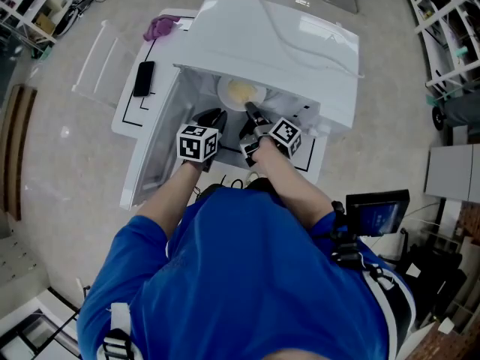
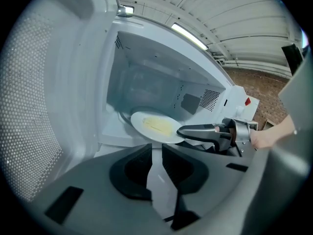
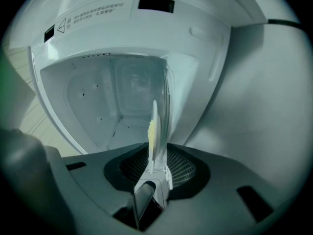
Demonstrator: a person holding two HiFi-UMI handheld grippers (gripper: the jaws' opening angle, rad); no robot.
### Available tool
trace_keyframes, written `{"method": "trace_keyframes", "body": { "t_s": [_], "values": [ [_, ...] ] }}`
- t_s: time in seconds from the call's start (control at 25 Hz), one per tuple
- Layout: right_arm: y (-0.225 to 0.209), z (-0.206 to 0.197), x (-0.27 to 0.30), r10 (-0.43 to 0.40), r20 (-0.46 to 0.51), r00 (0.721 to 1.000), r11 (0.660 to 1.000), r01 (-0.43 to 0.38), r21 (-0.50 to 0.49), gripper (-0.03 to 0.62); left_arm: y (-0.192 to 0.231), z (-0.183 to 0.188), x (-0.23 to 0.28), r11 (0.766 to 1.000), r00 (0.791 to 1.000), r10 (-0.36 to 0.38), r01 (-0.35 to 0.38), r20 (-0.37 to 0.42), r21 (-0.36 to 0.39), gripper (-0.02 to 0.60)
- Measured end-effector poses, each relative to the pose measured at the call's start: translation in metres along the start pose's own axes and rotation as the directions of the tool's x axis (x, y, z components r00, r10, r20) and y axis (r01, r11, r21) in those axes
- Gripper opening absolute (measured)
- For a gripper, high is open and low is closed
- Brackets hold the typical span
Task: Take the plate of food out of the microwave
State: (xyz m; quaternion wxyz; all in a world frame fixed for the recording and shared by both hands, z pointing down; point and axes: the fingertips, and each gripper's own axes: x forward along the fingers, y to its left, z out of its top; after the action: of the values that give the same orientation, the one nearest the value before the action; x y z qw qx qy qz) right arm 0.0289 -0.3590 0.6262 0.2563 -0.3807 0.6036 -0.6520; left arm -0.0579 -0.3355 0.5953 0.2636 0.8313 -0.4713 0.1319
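Observation:
The white microwave (image 1: pixel 270 43) stands with its door (image 1: pixel 154 148) swung open to the left. A white plate (image 1: pixel 241 92) of pale yellow food sits at the mouth of the cavity. My right gripper (image 1: pixel 251 115) is shut on the plate's near right rim. In the left gripper view its upper jaw lies over the plate (image 2: pixel 154 126). In the right gripper view the plate (image 3: pixel 152 131) runs edge-on between the jaws of the right gripper (image 3: pixel 156 155). My left gripper (image 1: pixel 214 117) hovers just left of it in front of the opening, its jaws close together and empty, as the left gripper (image 2: pixel 155 151) shows in its own view.
A black phone (image 1: pixel 143 79) and a purple cloth (image 1: pixel 159 27) lie on the white table left of the microwave. The glass turntable (image 2: pixel 128 115) shows behind the plate. The open door walls off the left side. A dark device (image 1: pixel 377 214) sits at the right.

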Motion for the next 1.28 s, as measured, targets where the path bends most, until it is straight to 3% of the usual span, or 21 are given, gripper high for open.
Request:
{"method": "trace_keyframes", "body": {
  "t_s": [0.44, 1.28],
  "values": [
    [0.001, 0.004, 0.006, -0.005, 0.016, 1.0, 1.0, 0.005, 0.013, 0.037, 0.003, 0.0, -0.004, 1.0, 1.0, 0.012, -0.012, 0.002, 0.002, 0.055],
    [-0.006, -0.008, -0.023, -0.013, -0.003, 1.0, 0.999, 0.013, 0.048, 0.02, 0.002, -0.006, -0.022, 1.0, 1.0, 0.009, -0.009, 0.026, -0.025, 0.055]
  ]
}}
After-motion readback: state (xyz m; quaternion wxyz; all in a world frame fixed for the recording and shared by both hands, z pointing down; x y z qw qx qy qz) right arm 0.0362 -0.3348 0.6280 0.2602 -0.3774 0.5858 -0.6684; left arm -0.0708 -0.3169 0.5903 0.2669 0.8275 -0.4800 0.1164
